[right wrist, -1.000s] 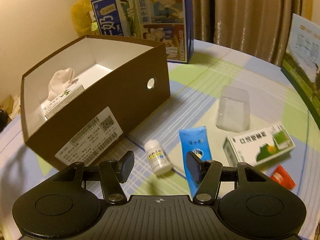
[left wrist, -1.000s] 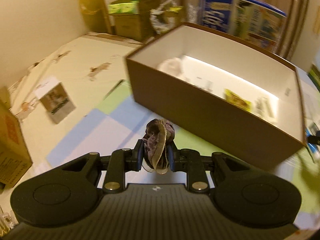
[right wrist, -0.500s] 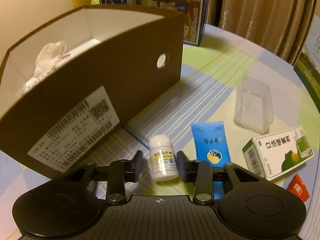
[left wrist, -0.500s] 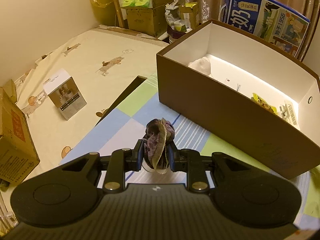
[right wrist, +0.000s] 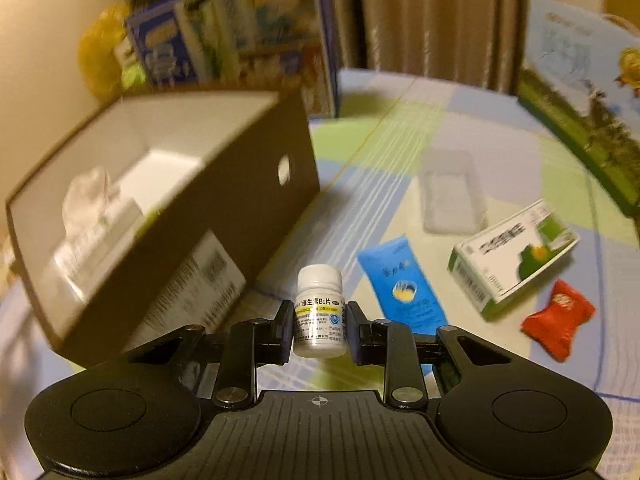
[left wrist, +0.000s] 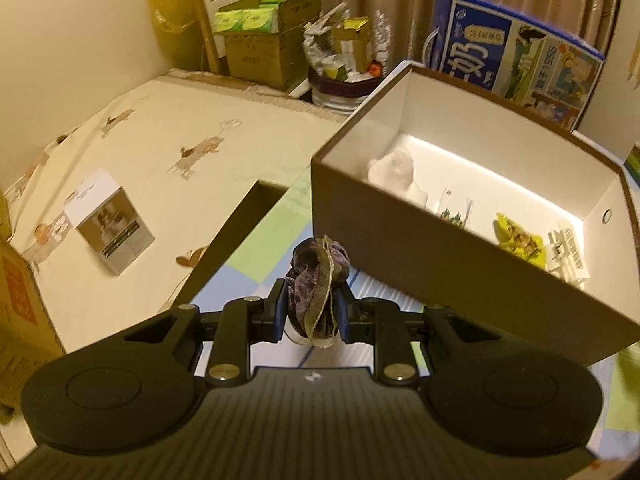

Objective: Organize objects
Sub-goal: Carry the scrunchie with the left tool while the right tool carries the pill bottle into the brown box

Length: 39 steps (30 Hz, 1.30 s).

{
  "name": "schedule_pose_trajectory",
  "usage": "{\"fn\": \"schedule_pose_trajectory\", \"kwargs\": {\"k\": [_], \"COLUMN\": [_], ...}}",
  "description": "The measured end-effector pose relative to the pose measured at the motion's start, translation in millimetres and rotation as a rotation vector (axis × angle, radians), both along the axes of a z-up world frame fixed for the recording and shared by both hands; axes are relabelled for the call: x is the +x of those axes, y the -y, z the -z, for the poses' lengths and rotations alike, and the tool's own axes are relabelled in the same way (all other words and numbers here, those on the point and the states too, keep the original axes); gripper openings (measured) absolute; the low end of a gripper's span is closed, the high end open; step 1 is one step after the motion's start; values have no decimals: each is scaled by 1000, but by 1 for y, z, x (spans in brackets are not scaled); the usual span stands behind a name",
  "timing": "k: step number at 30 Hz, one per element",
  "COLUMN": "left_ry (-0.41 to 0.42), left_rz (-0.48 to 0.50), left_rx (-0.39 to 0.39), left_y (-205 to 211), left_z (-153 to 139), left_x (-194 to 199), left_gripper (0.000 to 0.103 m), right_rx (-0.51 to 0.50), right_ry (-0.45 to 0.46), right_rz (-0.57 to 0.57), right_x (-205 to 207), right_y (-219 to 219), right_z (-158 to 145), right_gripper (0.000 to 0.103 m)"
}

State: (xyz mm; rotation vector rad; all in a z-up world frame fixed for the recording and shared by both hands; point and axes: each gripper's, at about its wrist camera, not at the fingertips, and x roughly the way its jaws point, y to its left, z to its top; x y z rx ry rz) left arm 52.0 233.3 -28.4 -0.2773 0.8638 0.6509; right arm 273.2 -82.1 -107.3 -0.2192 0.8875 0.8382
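Pill bottle (right wrist: 319, 309) ×1 in right tool (right wrist: 319, 330), scrunchie (left wrist: 318, 286) ×1 in left tool (left wrist: 311, 314), both clamped.

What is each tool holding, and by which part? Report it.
Left tool: bunched fabric scrunchie, pinched at its lower half. Right tool: white pill bottle, by its labelled sides.

The box (right wrist: 168, 216) and its label (right wrist: 192, 292) are motion-blurred in the right wrist view, so the label print cannot be read. The tube's (right wrist: 404, 284) lower end is hidden behind the right gripper (right wrist: 319, 332). In the left wrist view the box's near wall hides much of its contents.
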Motion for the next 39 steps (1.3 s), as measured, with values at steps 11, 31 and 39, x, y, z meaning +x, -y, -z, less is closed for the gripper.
{"fn": "schedule_pose_trajectory", "kwargs": {"k": [11, 31, 39], "left_ry": [47, 74, 39], "left_rz": [159, 404, 459], "left_rx": [6, 4, -22], "left_y": [-13, -2, -6], "left_z": [-30, -38, -24], "left_x": [29, 106, 134], "left_gripper": [20, 21, 21], "right_rx": [181, 217, 180], "right_ry": [57, 17, -4], "right_rz": [-29, -173, -158], "right_x": [-36, -72, -65], "right_y": [-32, -126, -148], "right_z": [-80, -87, -79], "right_gripper": [24, 24, 24]}}
